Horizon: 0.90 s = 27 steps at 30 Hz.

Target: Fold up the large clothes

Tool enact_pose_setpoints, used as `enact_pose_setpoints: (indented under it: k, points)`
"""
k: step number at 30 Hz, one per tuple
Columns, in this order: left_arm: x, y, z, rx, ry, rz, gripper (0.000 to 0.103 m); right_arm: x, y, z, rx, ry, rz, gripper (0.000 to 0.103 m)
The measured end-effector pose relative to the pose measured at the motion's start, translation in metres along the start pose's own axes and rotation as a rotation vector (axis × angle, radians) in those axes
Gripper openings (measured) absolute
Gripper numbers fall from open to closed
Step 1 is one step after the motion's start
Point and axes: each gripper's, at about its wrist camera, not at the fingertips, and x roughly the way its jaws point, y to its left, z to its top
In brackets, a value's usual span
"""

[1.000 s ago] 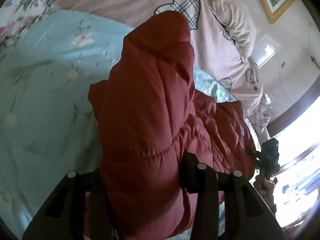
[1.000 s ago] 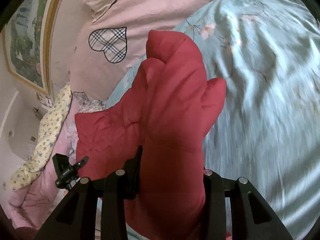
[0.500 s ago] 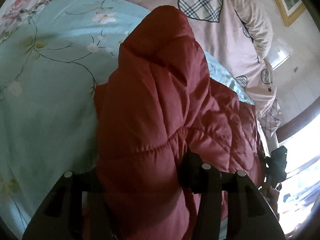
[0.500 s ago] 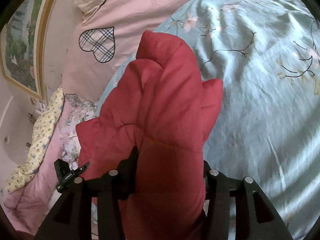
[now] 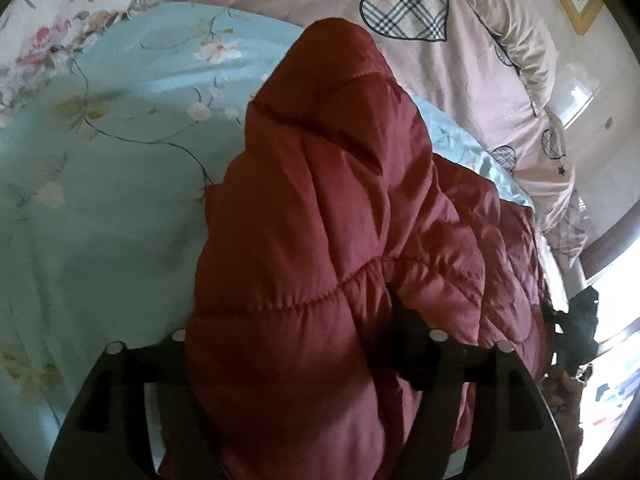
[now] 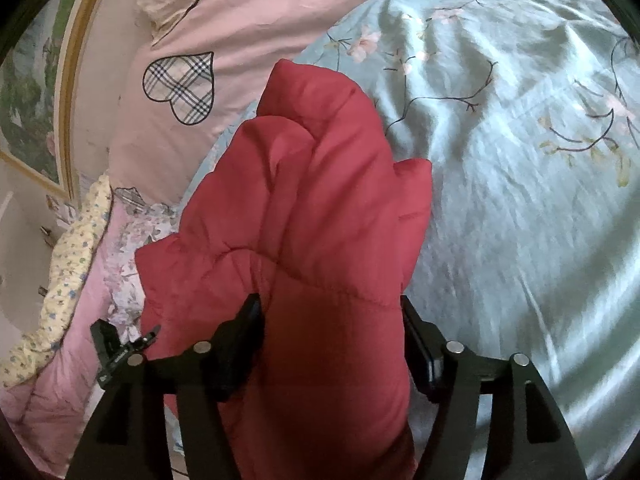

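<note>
The left gripper point(image 5: 296, 344) squeezes a thick bunch of the red puffy jacket point(image 5: 328, 216) between its jaws. The right gripper point(image 6: 332, 340) squeezes another bunch. The jacket stretches away from both, over the blue flowery bedsheet point(image 6: 520, 160).

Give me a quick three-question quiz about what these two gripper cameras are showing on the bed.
1. True or false: the left gripper and the right gripper are each clamped on the red quilted jacket.
2. What pattern fills the heart on the pink cover?
3. The jacket hangs over which bedding? A. a striped blanket B. the pale blue floral sheet C. a white towel

Key: 1 true; 2 plaid; 3 B
</note>
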Motion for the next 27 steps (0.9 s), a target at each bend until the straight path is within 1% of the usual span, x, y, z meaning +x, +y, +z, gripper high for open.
enact_pose_setpoints:
  k: [4,7,9,10,13,15,17,20,23,27]
  points:
    - [-0.007,0.001,0.004,0.000,-0.010,0.009,0.072,-0.003,0.006,0.002,-0.030,0.000,-0.056,0.081]
    - [-0.011,0.003,0.008,-0.004,-0.023,0.019,0.077,-0.006,0.009,0.004,-0.048,-0.001,-0.085,0.084]
    - [-0.012,0.002,0.009,0.003,-0.031,0.048,0.081,-0.008,0.011,0.006,-0.062,-0.002,-0.107,0.088]
    - [-0.015,0.000,0.011,0.017,-0.046,0.077,0.083,-0.009,0.013,0.007,-0.073,-0.004,-0.119,0.089]
    - [-0.023,-0.005,0.015,0.048,-0.083,0.128,0.083,-0.012,0.017,0.010,-0.105,-0.012,-0.151,0.091]
    - [-0.025,-0.006,0.019,0.056,-0.095,0.148,0.084,-0.013,0.020,0.013,-0.126,-0.017,-0.169,0.091]
    - [-0.028,-0.006,0.024,0.063,-0.113,0.184,0.084,-0.013,0.023,0.016,-0.144,-0.023,-0.187,0.091]
    - [-0.029,-0.004,0.029,0.055,-0.114,0.164,0.084,-0.014,0.026,0.020,-0.157,-0.038,-0.205,0.092]
    - [-0.028,-0.007,0.031,0.065,-0.114,0.167,0.084,-0.014,0.031,0.024,-0.172,-0.049,-0.225,0.092]
    - [-0.024,-0.012,0.037,0.063,-0.102,0.150,0.084,-0.012,0.038,0.033,-0.196,-0.053,-0.231,0.092]
